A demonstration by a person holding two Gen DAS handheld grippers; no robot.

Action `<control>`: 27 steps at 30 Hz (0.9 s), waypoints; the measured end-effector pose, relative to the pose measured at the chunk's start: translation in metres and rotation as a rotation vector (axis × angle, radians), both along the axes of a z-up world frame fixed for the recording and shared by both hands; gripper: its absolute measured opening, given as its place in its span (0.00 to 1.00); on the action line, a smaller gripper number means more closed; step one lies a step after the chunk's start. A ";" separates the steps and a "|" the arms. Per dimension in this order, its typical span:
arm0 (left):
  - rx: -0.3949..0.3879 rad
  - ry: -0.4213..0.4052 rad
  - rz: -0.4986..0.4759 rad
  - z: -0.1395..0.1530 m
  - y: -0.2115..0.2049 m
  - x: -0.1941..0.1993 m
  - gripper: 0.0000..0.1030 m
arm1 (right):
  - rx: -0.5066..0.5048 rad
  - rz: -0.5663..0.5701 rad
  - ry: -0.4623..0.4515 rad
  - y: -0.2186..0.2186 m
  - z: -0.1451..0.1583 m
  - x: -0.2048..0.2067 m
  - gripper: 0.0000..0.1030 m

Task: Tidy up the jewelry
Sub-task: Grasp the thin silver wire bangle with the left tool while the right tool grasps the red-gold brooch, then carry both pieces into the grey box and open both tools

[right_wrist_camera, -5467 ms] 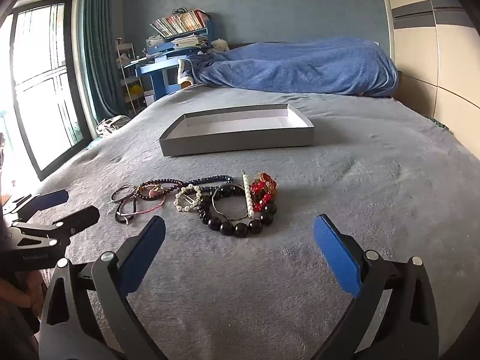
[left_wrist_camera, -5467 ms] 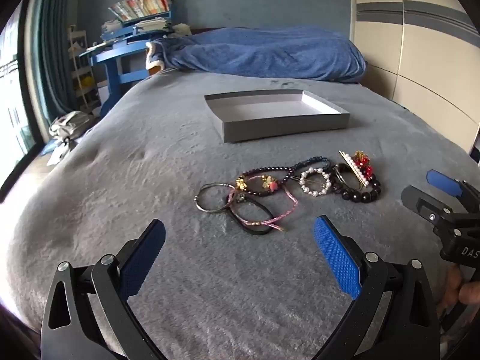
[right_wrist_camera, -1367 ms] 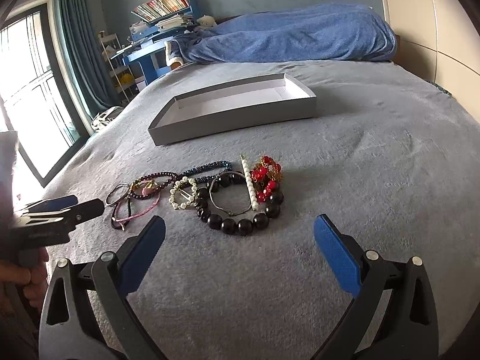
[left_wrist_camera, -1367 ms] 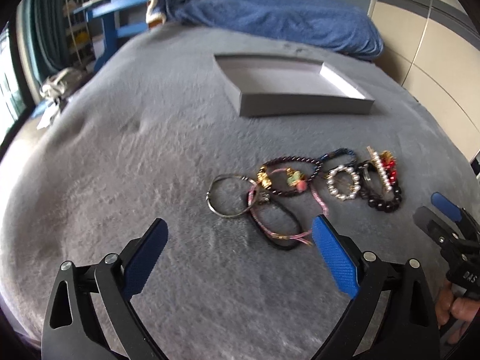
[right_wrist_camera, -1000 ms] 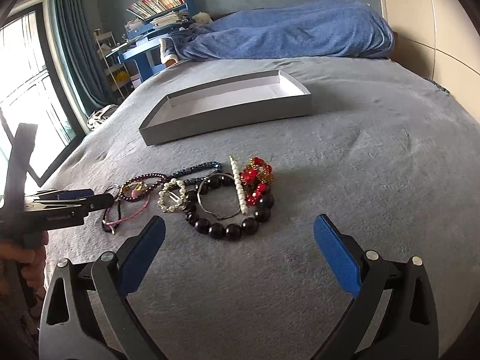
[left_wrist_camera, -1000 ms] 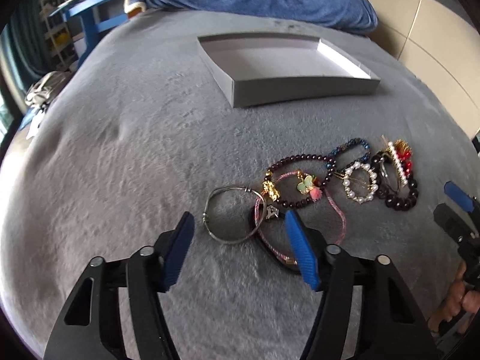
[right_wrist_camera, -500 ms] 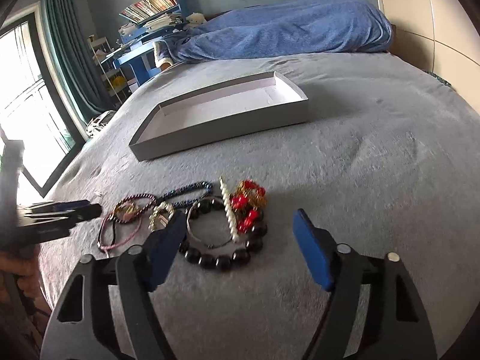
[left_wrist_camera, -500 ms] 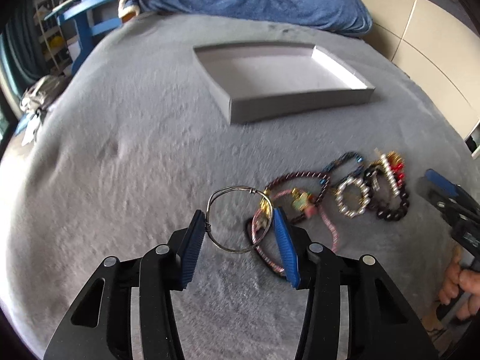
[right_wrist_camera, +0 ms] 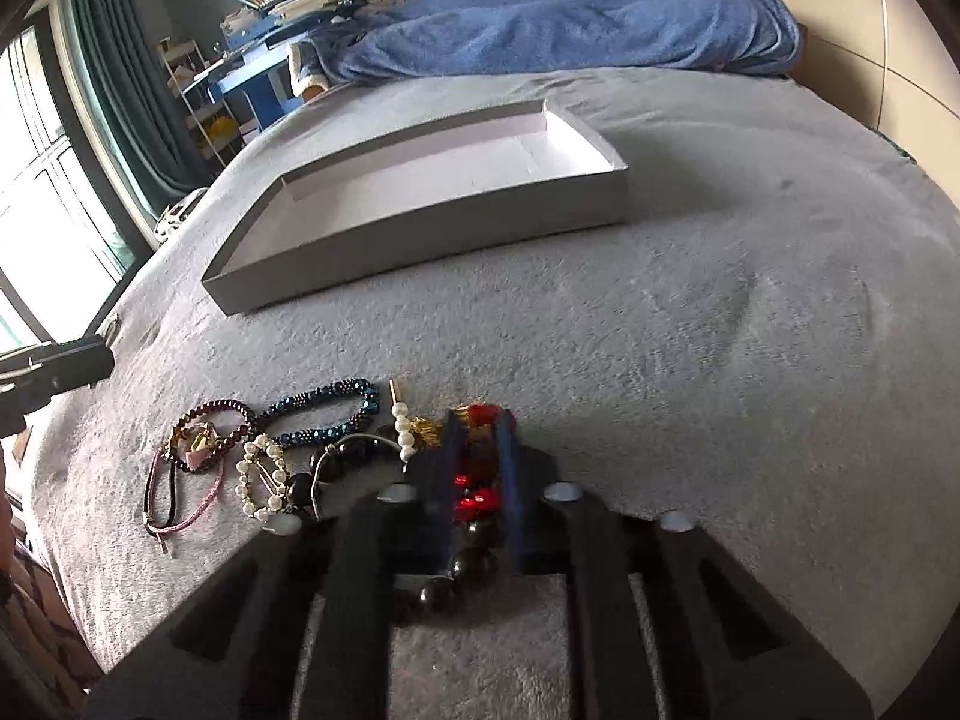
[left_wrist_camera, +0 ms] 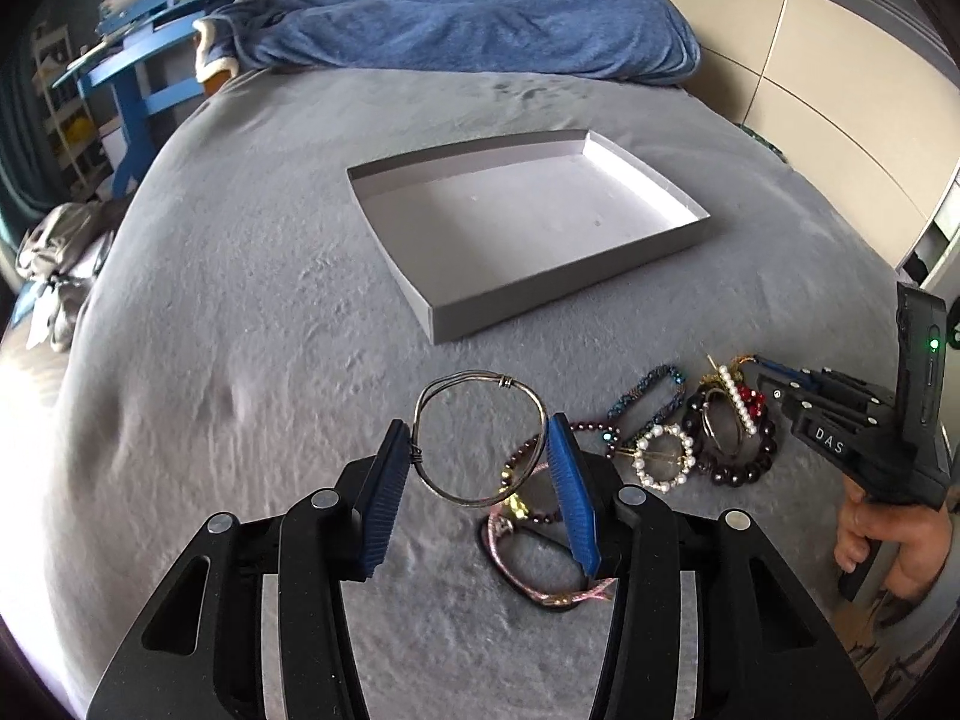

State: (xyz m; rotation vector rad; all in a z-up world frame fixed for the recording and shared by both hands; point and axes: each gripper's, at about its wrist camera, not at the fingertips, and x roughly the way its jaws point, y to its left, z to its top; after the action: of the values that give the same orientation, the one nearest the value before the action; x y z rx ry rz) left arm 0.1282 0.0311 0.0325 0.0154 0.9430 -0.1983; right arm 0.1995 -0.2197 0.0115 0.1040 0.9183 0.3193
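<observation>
Grey bedspread point(right_wrist_camera: 720, 330); red ornament point(right_wrist_camera: 477, 489) half-hidden between right tongs point(right_wrist_camera: 478, 438).

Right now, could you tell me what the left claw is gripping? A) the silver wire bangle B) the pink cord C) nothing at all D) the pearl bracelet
A: in the left wrist view the left claw has its blue pads pressed against both sides of the silver wire bangle, while the pearl bracelet and pink cord lie on the grey blanket.
</observation>
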 end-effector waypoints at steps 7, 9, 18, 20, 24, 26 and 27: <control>-0.041 -0.025 0.017 0.008 0.009 0.012 0.47 | 0.052 0.021 -0.059 0.002 0.029 0.003 0.08; -0.046 -0.042 0.010 0.013 0.004 0.016 0.47 | 0.087 0.024 -0.084 0.000 0.045 0.008 0.08; -0.077 -0.117 -0.018 0.034 -0.024 0.050 0.47 | 0.259 0.030 -0.123 -0.011 0.096 0.050 0.09; -0.065 -0.119 -0.018 0.032 -0.029 0.060 0.47 | 0.257 0.034 -0.121 -0.010 0.099 0.065 0.09; -0.033 -0.102 -0.020 0.021 -0.034 0.085 0.47 | 0.259 0.033 -0.091 -0.009 0.096 0.093 0.09; -0.028 -0.090 -0.018 0.014 -0.034 0.095 0.47 | 0.256 0.028 -0.073 -0.011 0.092 0.109 0.09; -0.021 -0.083 -0.016 0.011 -0.034 0.101 0.47 | 0.255 0.023 -0.066 -0.011 0.088 0.116 0.09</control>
State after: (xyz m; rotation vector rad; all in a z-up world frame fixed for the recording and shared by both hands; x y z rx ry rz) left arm 0.2290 -0.0031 0.0431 0.0118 0.8580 -0.2206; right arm 0.3151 -0.2308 0.0998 0.3156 0.8106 0.4576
